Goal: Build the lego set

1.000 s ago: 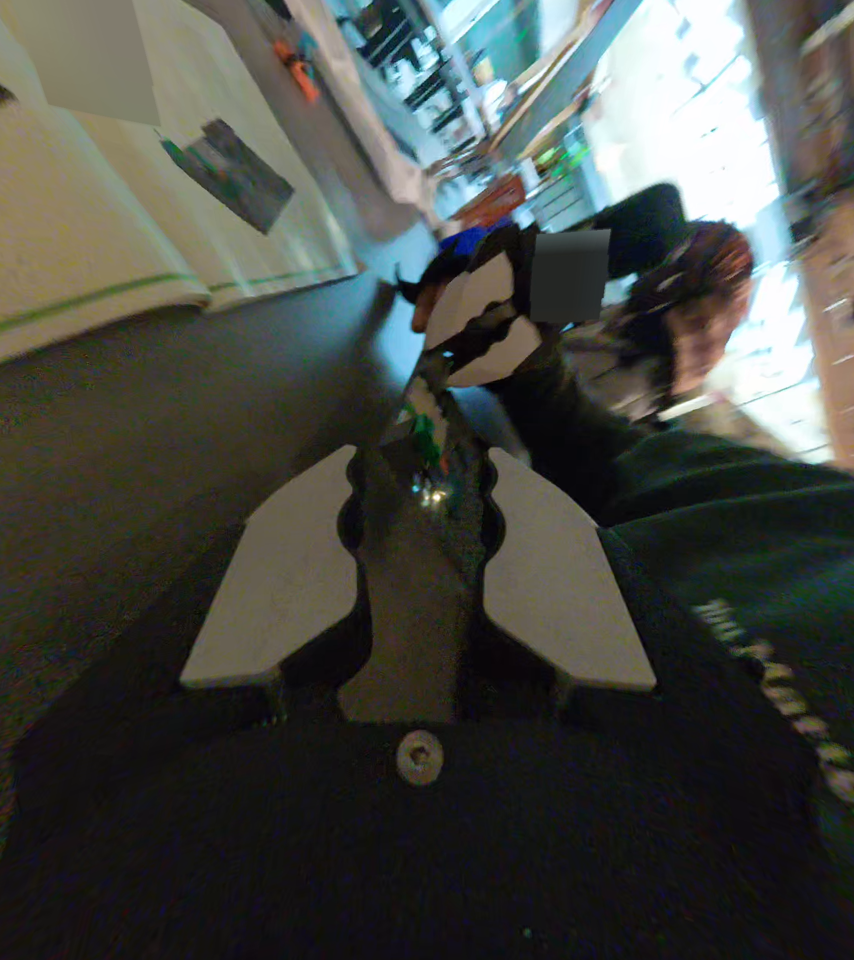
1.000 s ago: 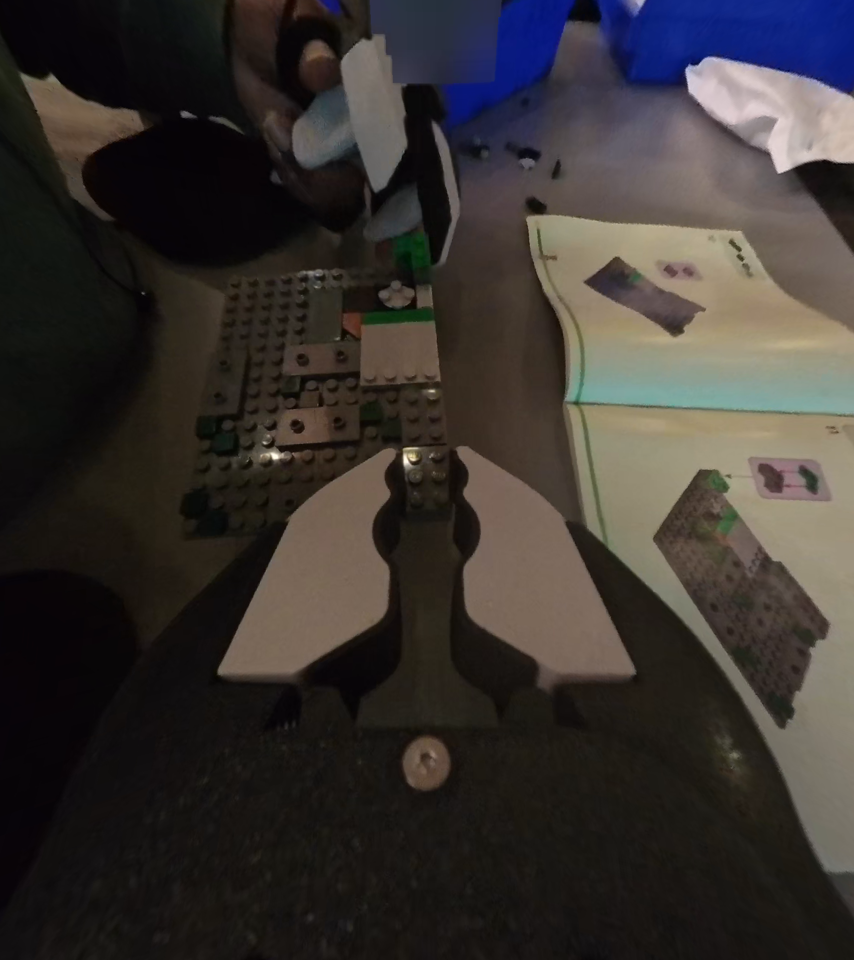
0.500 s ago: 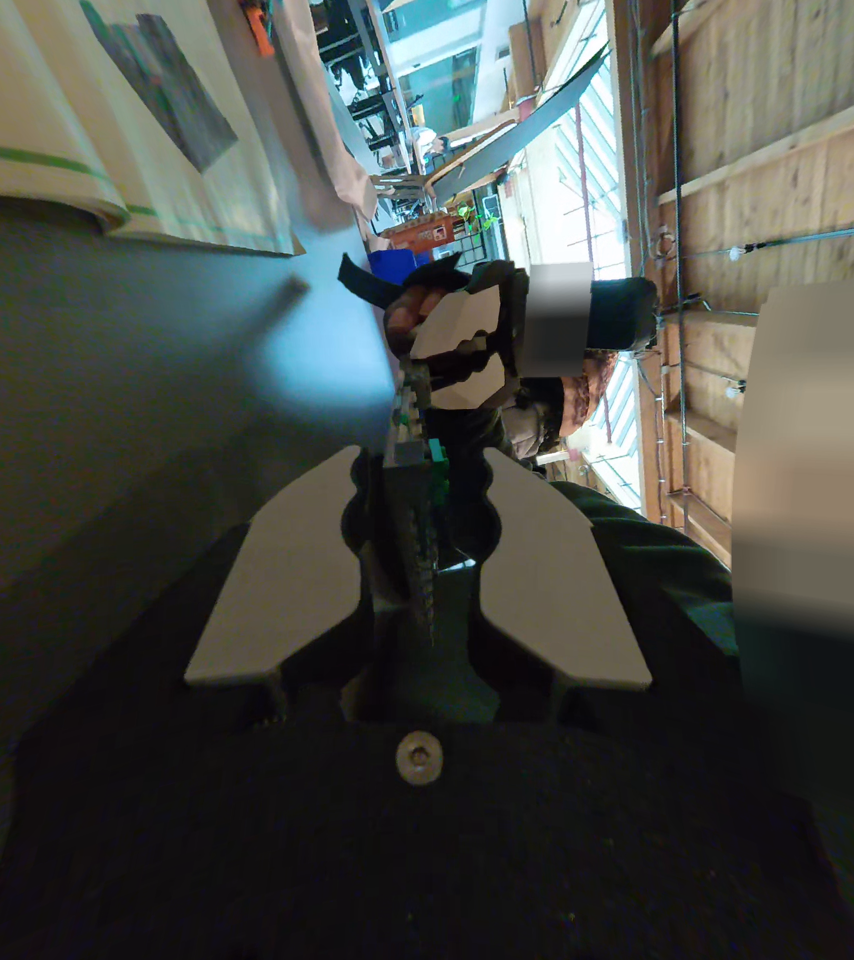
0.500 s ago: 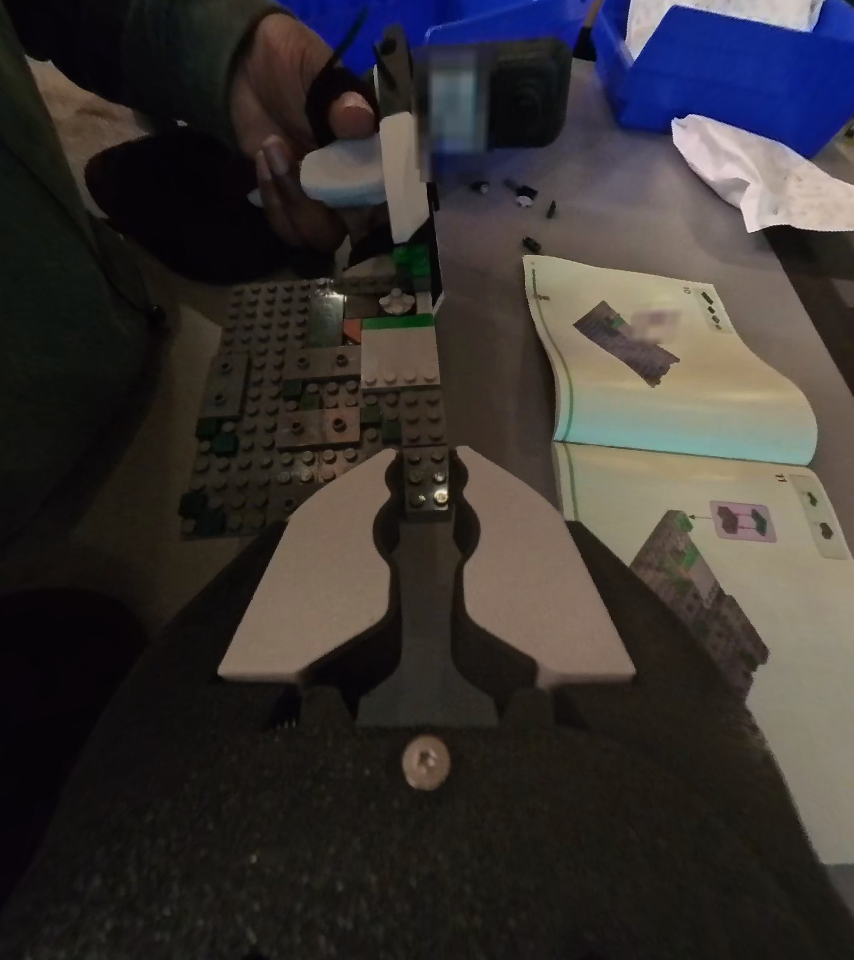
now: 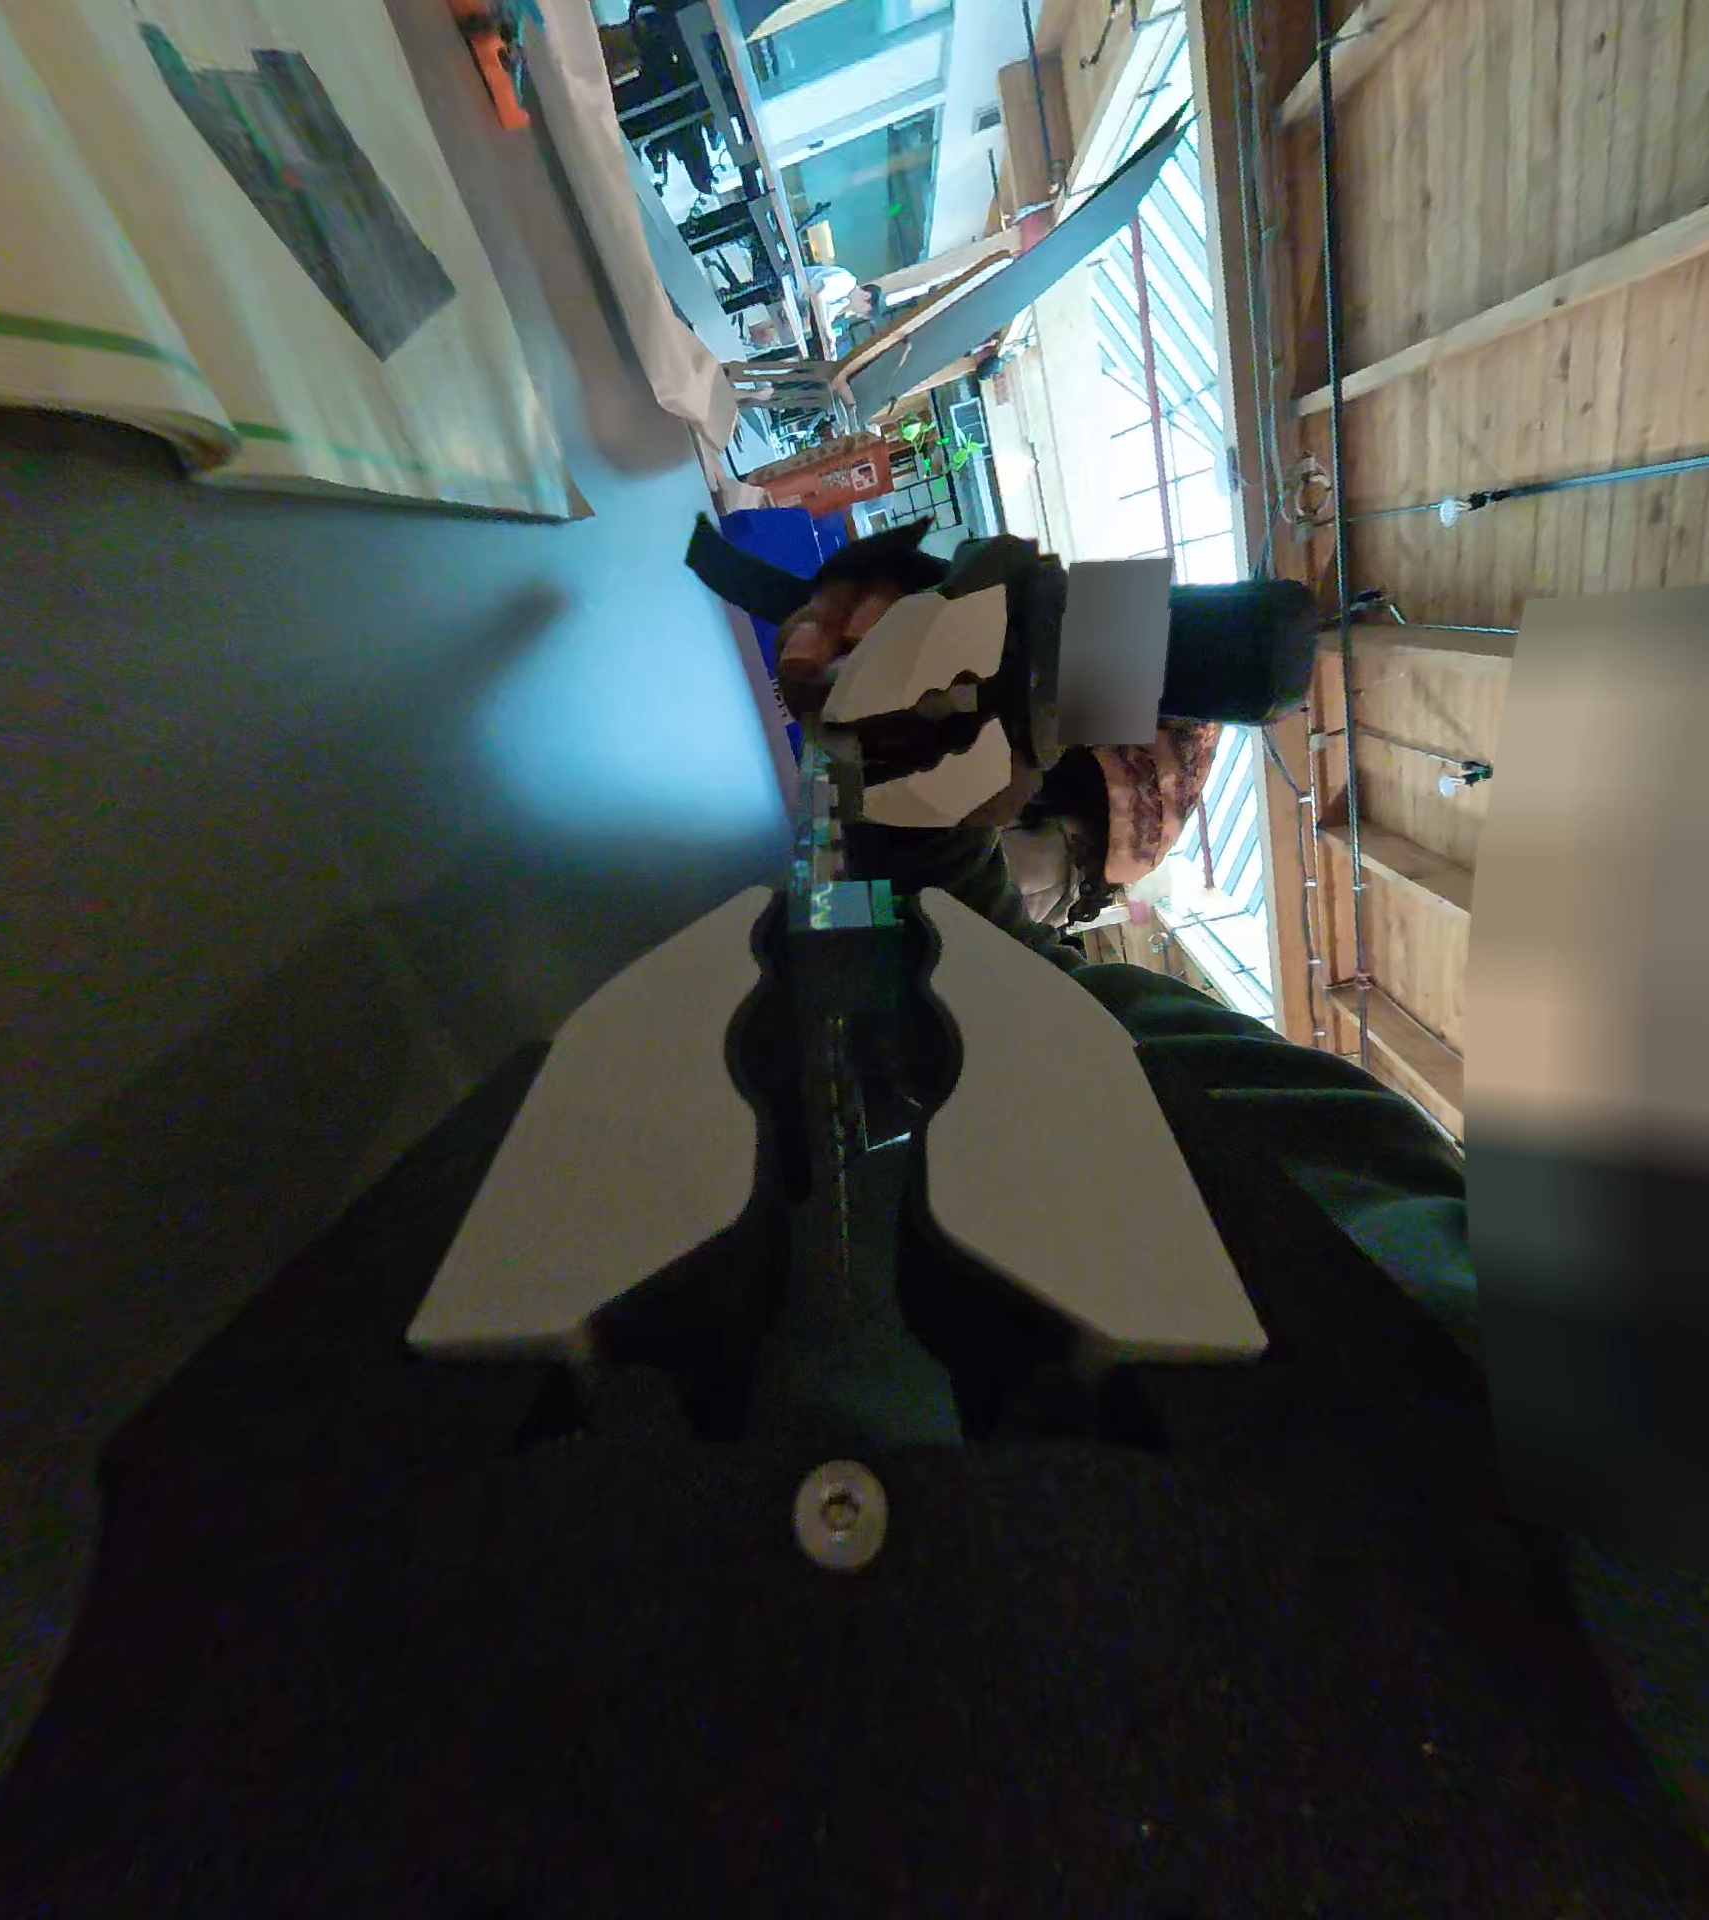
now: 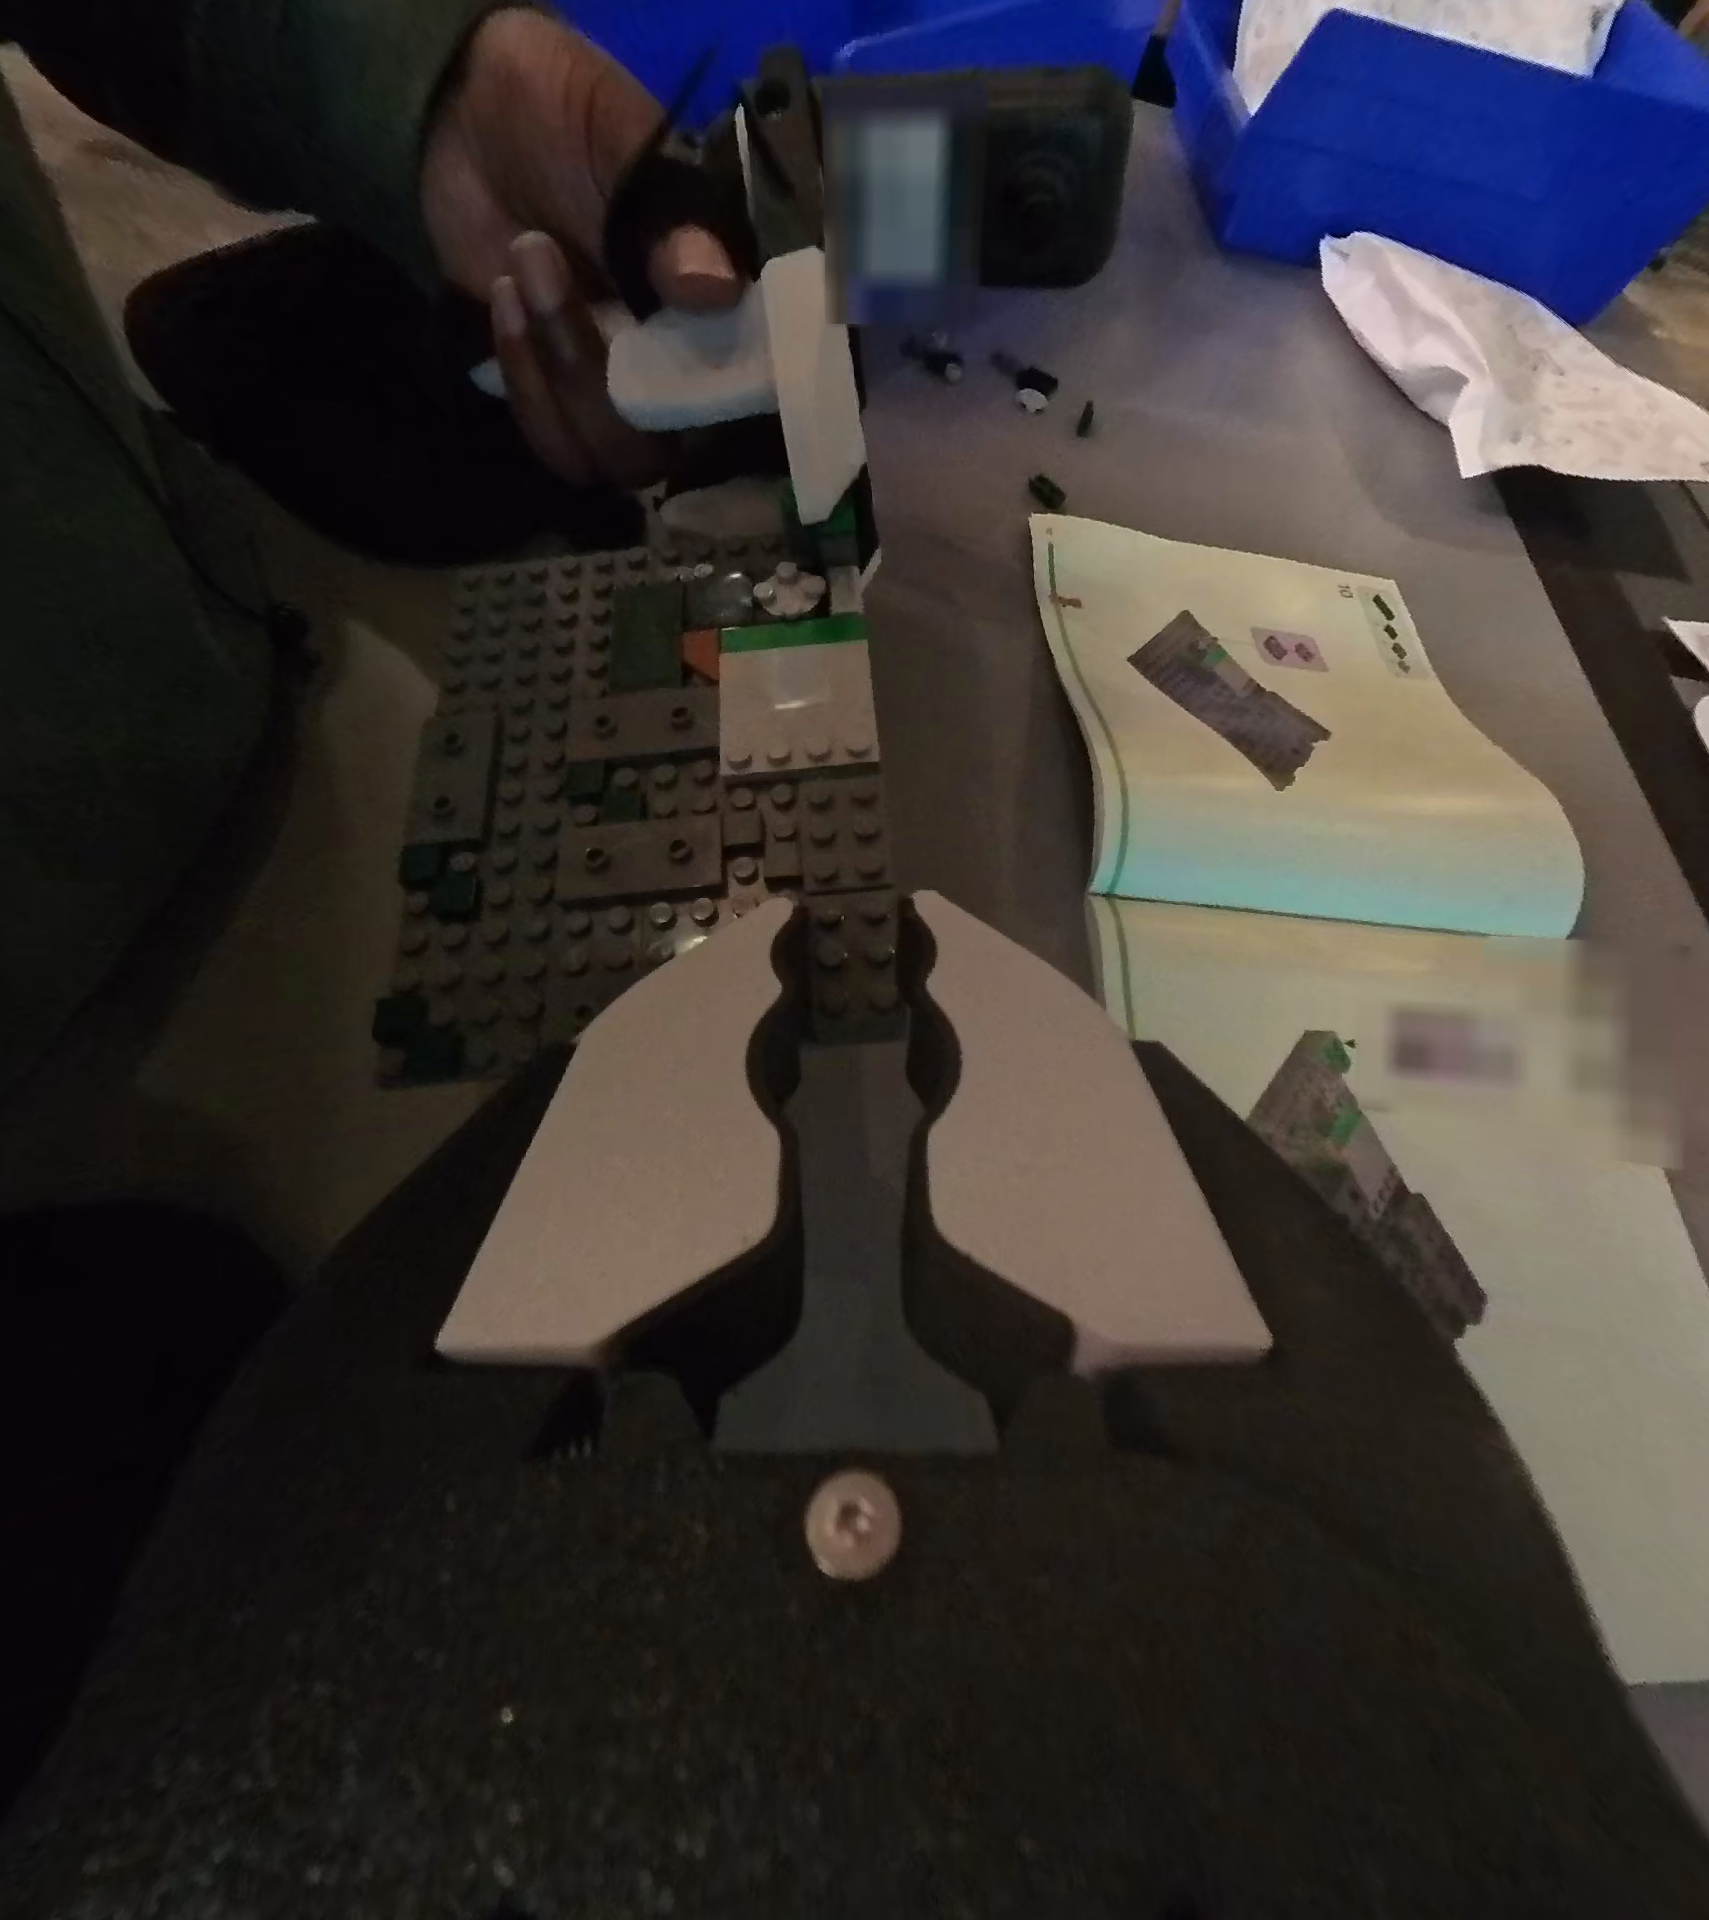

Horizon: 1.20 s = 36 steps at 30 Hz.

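A dark grey studded baseplate (image 6: 517, 790) lies on the table, carrying dark plates, green bricks and a light grey tile (image 6: 798, 707). My right gripper (image 6: 850, 914) is at its near right corner, shut on a dark grey two-stud-wide plate (image 6: 850, 977). My left gripper (image 6: 824, 509) is rolled on its side at the far right edge, its jaws closed over the plate edge by a green brick (image 6: 834, 525). The left wrist view shows the baseplate edge-on (image 5: 814, 821) between my left fingers (image 5: 850, 904), with the right gripper (image 5: 845, 753) at the far end.
An open instruction booklet (image 6: 1297, 779) lies right of the baseplate; it also shows in the left wrist view (image 5: 206, 260). Blue bins (image 6: 1452, 135) and crumpled paper (image 6: 1515, 364) are at the back right. Small loose pieces (image 6: 1026, 379) lie behind the booklet. A person's hand (image 6: 538, 229) holds the left gripper.
The left gripper has rolled onto its side and steadied at the baseplate's far edge. The right view has drawn back a little; its gripper stays shut on the dark plate.
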### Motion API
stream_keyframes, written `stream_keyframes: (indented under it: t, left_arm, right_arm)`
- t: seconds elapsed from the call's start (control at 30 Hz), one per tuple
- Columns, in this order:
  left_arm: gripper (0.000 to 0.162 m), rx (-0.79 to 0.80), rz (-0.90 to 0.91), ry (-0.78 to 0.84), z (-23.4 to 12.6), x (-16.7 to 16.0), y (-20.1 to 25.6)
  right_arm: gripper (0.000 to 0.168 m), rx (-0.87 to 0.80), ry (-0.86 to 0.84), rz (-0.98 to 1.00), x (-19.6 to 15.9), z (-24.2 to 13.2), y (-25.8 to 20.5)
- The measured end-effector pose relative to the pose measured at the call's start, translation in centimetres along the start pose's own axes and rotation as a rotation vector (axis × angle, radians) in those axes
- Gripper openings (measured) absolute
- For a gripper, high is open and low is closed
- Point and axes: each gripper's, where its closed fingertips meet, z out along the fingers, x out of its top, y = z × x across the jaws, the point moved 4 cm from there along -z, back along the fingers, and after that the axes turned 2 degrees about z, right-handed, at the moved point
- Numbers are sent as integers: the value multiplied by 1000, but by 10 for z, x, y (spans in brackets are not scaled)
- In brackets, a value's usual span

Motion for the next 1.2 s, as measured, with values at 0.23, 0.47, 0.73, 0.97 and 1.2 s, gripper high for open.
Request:
stream_keyframes:
  t: [0.23,0.47,0.73,0.97,1.2]
  left_arm:
    - [20,-43,18,-6,-1,-4,9]
    - [21,-58,64,-31,1,-5,24]
    - [22,-44,127,-19,1,-2,32]
    - [21,-26,124,-19,-1,-1,25]
    - [21,-26,141,-37,-2,-4,21]
  right_arm:
    - [16,-25,-21,-19,13,-7,-8]
    - [16,-58,-24,-27,23,-17,-14]
    - [17,-74,-34,-17,24,-16,-13]
    - [16,-97,-63,-15,24,-11,-11]
    - [17,-105,-85,-9,22,-8,-13]
